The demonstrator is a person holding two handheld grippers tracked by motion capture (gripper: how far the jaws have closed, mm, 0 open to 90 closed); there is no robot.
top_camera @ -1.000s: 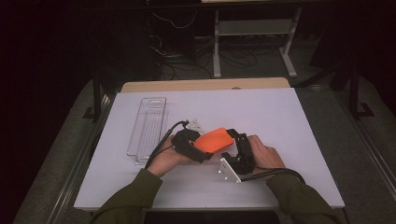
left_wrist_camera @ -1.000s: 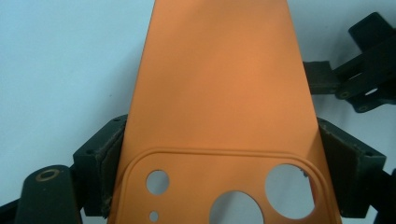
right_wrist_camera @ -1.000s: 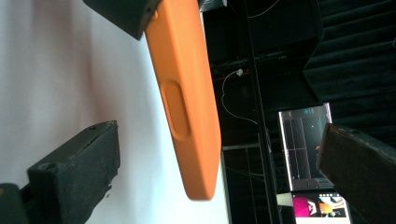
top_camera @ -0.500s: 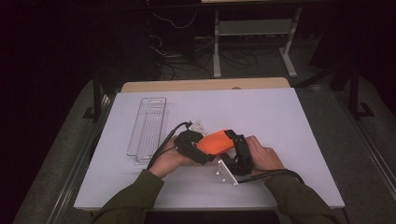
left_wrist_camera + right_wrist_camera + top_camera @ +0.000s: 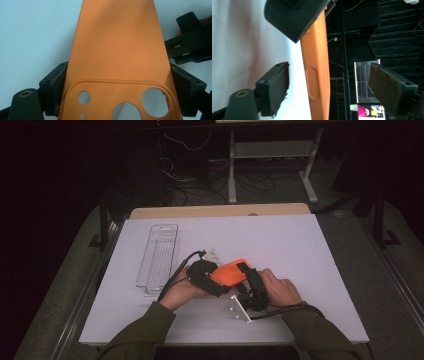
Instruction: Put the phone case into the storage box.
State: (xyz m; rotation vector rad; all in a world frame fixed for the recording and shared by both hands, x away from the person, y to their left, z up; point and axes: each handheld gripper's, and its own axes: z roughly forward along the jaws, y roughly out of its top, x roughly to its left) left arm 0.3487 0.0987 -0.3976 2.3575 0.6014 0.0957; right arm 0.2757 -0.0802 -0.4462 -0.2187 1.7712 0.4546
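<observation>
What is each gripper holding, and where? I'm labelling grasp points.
The left gripper clamps the orange phone case by its side edges at the camera-cutout end; the right gripper straddles it, closing, not touching.

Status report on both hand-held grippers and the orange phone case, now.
Left hand-held gripper clamped on orange phone case, camera end. Right hand-held gripper open astride its edge, jaws just closing, pads clear. Clear tray off to the side.

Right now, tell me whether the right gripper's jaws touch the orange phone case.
Apart. The right gripper view shows the orange phone case between the right gripper jaws, clear gaps either side.
</observation>
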